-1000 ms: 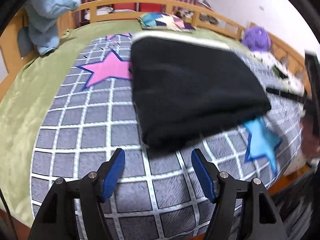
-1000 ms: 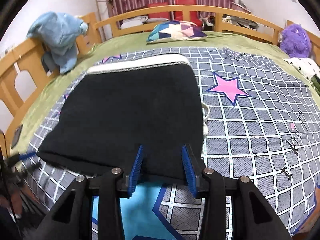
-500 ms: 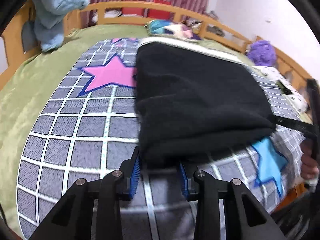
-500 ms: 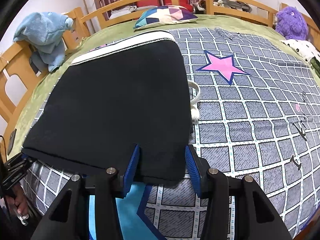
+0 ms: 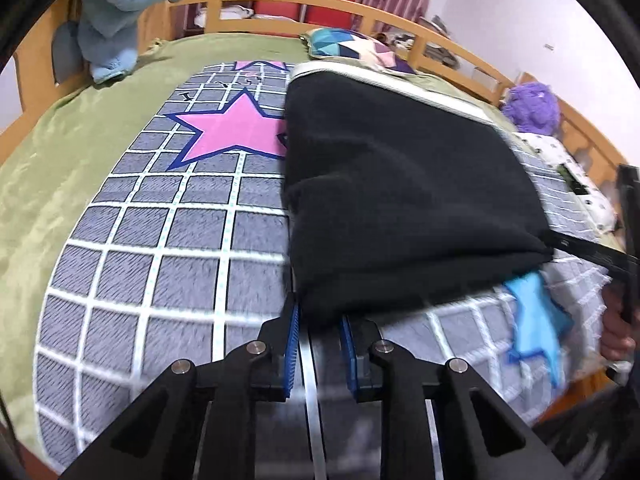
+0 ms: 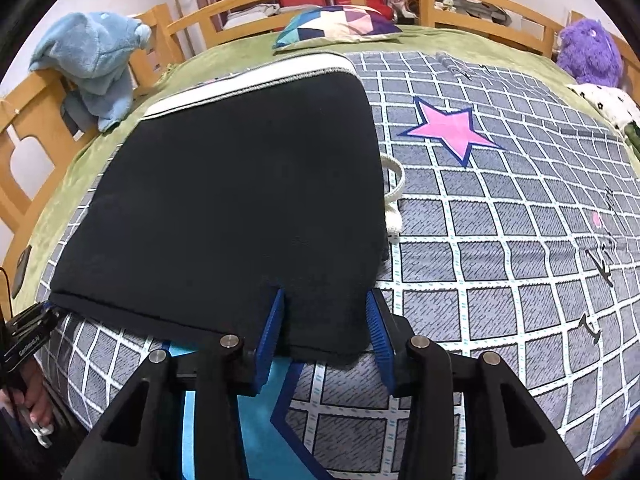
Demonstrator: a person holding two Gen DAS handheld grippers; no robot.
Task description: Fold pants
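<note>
The black pants (image 5: pixel 400 184) lie folded on the bed, their white waistband (image 5: pixel 384 80) at the far end. My left gripper (image 5: pixel 319 332) is shut on the near left corner of the pants. In the right wrist view the pants (image 6: pixel 240 184) fill the middle. My right gripper (image 6: pixel 326 320) has its blue fingers on either side of the near right corner, the cloth between them with a gap left. A white drawstring (image 6: pixel 394 196) sticks out at the right edge.
A grey checked blanket (image 6: pixel 500 240) with pink and blue stars covers the green bed. A wooden rail (image 6: pixel 280 4) runs around it. A blue plush (image 6: pixel 92 64), a patterned pillow (image 6: pixel 340 24) and a purple plush (image 6: pixel 588 52) sit at the edges.
My left gripper moved in to the near left corner of the pants and closed on it. My right gripper stayed at the near right corner, with its fingers slightly wider apart.
</note>
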